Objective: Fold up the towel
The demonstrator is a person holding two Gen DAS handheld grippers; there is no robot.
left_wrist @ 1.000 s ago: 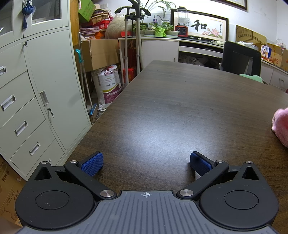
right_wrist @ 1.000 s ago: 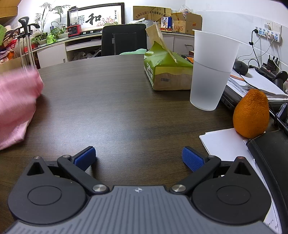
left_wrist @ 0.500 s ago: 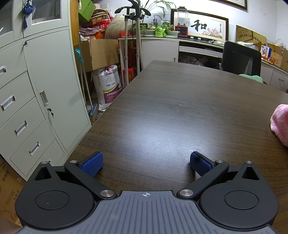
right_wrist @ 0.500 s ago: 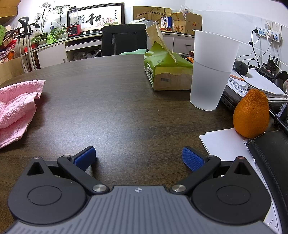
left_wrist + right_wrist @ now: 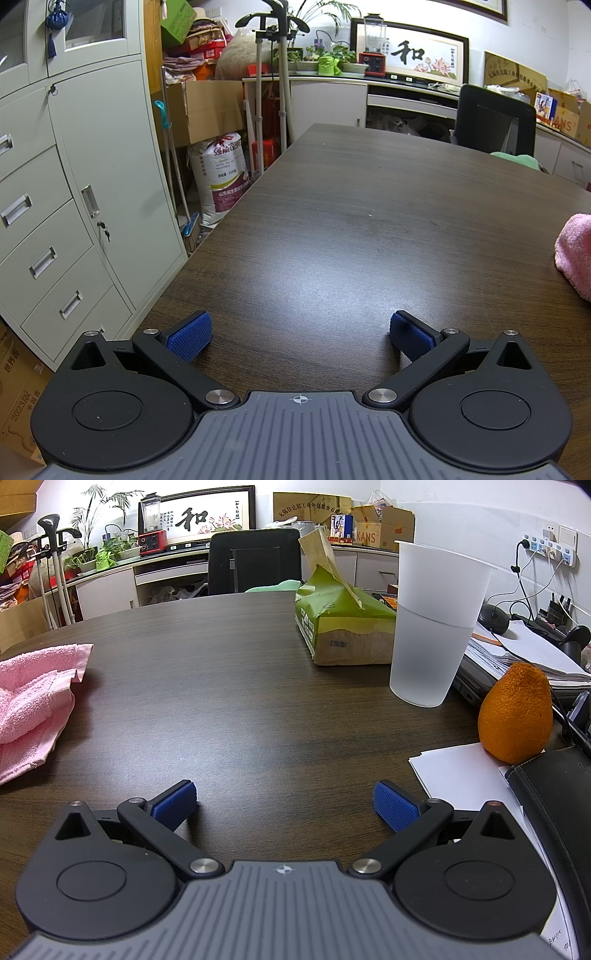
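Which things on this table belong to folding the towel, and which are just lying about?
Belong to the job:
pink towel
left gripper, open
right gripper, open
table

Just lying about:
plastic cup
orange
tissue pack
papers

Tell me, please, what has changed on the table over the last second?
The pink towel, a moving blur a second ago, has dropped and settled crumpled on the table, between the two views. Nothing was gripped: the left tool and right tool stayed open and unmoved. The cup, tissue pack and orange stayed put.
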